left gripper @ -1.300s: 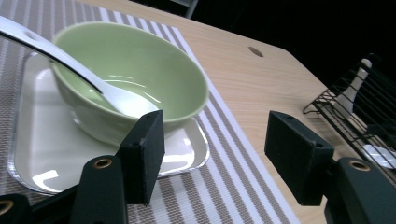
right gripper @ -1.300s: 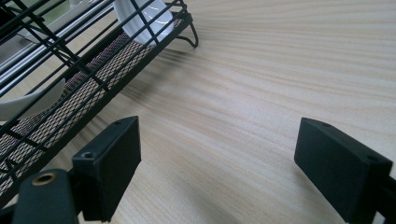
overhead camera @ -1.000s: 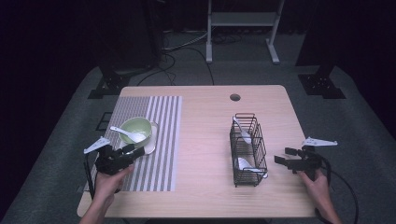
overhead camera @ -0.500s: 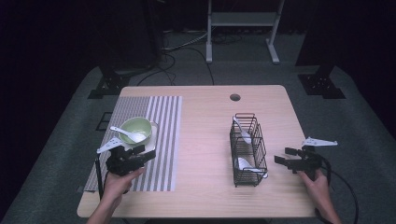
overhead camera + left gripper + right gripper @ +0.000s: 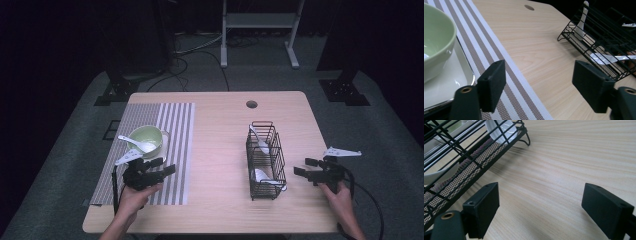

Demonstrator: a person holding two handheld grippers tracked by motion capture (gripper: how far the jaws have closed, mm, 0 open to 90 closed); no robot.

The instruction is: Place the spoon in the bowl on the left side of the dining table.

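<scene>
Green bowl just beyond left claw, freshly widened, empty; right claw wide beside rack.

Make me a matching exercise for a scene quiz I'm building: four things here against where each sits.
Things:
1. green bowl
2. white spoon
3. wire rack
4. striped mat

Places:
A. table's left part
B. in the bowl
C. on a tray on the mat
D. table's right part

Pairs: 1-C, 2-B, 3-D, 4-A

Overhead light brightens the table against dark surroundings; close views are sharp, shadows soft.
</scene>
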